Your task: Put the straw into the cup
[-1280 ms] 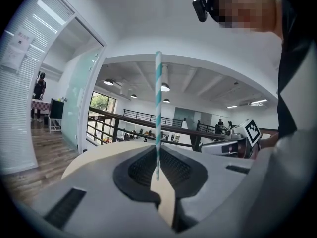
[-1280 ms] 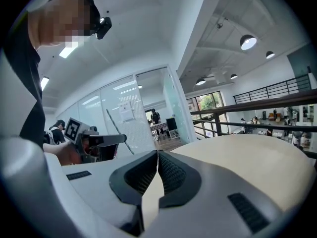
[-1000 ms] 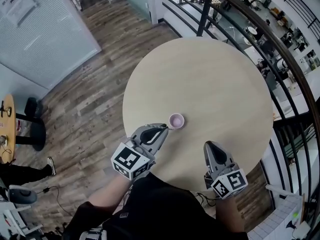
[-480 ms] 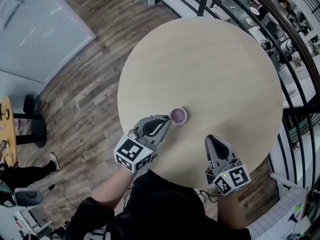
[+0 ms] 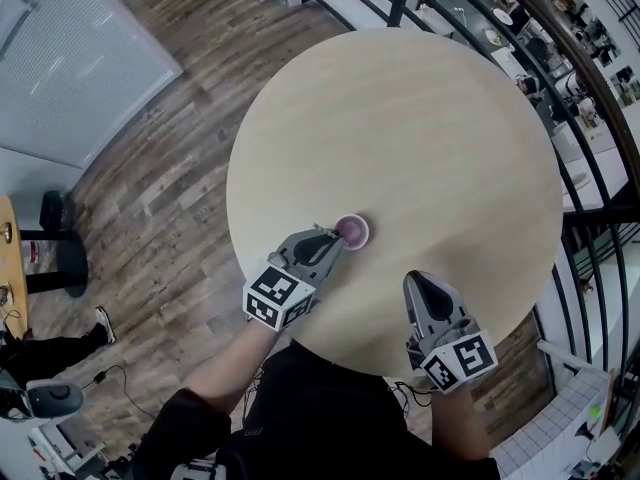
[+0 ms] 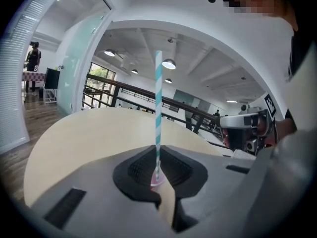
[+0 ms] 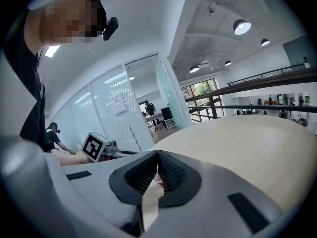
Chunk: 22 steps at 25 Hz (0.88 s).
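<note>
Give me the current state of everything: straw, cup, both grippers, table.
Striped straw: upright, pinched near its lower end, tip down at the cup; whether it is inside cannot be told.
Pink cup: upright on the table, mouth open, ungripped.
Left gripper: shut on the straw, tips beside the cup's rim.
Right gripper: shut, empty, apart from the cup.
Round table: bears only the cup.

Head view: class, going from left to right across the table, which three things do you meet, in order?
left gripper, holding the straw → cup → right gripper
</note>
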### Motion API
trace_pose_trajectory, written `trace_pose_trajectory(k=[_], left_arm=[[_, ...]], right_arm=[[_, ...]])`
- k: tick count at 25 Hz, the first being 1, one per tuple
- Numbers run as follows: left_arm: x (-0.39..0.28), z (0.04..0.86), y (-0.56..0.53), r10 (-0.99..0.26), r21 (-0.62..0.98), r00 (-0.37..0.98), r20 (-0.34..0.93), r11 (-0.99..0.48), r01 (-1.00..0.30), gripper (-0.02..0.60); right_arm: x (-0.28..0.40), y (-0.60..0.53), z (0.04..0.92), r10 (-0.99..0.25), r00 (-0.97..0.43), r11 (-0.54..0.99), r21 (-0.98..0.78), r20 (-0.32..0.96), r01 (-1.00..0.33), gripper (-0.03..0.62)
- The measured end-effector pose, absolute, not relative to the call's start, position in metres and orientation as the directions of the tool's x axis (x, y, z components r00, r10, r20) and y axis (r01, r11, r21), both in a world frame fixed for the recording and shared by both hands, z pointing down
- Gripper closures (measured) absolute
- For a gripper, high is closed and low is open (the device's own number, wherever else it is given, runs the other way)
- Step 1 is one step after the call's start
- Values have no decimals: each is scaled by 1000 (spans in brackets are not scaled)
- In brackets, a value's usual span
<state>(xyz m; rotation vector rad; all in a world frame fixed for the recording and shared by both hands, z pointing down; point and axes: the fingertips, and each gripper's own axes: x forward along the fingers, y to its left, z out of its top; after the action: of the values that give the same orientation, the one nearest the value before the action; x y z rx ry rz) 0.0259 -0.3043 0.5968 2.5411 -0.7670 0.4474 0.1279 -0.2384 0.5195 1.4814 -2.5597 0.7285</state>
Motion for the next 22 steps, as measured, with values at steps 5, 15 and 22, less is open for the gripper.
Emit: trace_pose_trajectory(k=[5,15,22], left_arm=[[29,606,-306,-423,314,795,435,-756,-574,554],[45,629,-301,-371,315,799,474,-775,-547,554],[46,633,-300,-356,306,795,491,-784,-540,553]], right_arm=[[131,-237,526,-796,-511,392,-365,326,-844,571],[127,-233,528,-795,-516,394,-377,317,-838,571],[122,-230,527,-795,-514,393,-373,322,-841,571]])
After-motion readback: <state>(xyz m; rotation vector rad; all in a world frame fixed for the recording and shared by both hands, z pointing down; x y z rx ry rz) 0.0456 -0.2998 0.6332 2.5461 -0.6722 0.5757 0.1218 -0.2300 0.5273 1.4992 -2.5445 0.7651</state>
